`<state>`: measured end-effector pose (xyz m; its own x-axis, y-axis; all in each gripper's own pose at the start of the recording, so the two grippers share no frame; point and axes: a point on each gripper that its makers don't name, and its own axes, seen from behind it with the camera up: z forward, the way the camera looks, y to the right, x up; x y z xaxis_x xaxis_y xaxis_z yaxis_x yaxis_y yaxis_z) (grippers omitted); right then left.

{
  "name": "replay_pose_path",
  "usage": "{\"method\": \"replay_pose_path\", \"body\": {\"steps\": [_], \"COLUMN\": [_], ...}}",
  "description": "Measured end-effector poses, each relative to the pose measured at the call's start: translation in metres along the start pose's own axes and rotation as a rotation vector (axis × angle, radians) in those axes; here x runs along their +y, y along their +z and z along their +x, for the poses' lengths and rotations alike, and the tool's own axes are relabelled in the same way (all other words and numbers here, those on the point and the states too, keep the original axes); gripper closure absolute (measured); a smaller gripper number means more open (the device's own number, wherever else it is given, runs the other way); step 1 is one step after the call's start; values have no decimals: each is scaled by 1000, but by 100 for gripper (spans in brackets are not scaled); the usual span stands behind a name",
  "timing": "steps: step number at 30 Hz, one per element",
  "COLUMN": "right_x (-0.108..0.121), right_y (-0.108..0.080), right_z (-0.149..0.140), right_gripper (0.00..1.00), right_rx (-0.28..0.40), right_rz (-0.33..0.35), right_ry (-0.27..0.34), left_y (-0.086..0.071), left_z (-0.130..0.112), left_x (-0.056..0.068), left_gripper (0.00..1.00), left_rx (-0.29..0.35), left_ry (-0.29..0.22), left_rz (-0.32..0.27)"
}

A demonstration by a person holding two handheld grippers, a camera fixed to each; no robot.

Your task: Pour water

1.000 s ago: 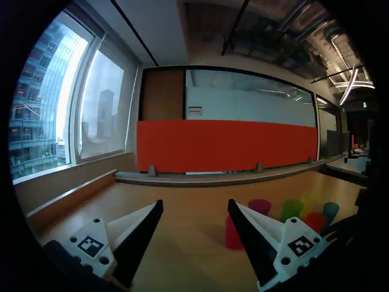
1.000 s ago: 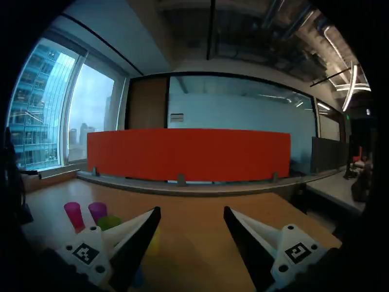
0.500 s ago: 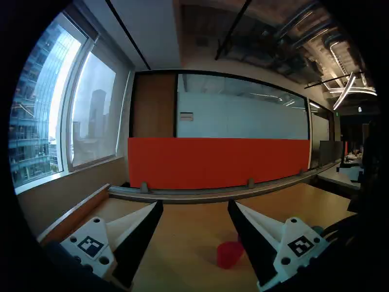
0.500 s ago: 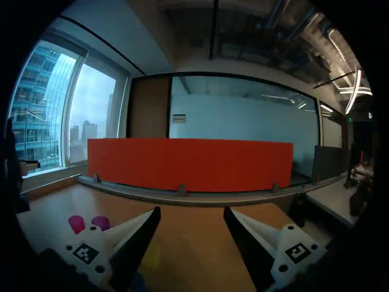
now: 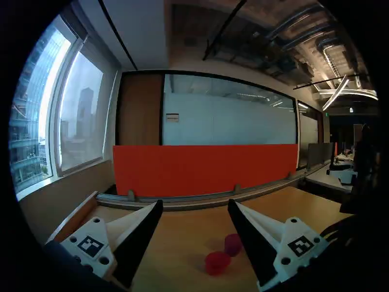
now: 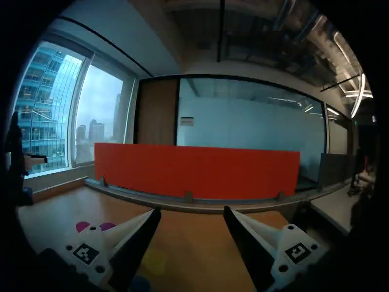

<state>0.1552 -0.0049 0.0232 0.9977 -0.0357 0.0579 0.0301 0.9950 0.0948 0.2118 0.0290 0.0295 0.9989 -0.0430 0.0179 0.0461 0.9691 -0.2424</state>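
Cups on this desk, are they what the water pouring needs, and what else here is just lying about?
For the job: red cup, magenta cup, yellow cup, left gripper and right gripper, both open.
Just about: orange divider, window.

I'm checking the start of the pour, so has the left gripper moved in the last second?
Yes. The left gripper has tipped or risen upward: the orange partition sits lower in its view, and the red cup has sunk toward the bottom.

Dim room, bright daylight through the windows, strong fisheye bending at edges.
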Motion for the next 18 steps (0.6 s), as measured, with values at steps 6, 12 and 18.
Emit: {"method": "replay_pose_path", "body": {"steps": [6,12,18], "right_x": [-13,-33,-50], "right_y": [-3,-10,-14], "right_z": [-2,4,13], "right_gripper": [0,0,0], "right_rx": [-15,-14,2], "right_rz": [70,170,253], "right_ry": [-16,-14,4], "left_y": [6,9,10], "left_z": [1,5,11], "left_x": [10,25,44], "left_gripper": [1,1,1], "left_rx": [-5,1,-4], "left_ry": [-6,0,-17], "left_rz": [-61,-139,-225]}}
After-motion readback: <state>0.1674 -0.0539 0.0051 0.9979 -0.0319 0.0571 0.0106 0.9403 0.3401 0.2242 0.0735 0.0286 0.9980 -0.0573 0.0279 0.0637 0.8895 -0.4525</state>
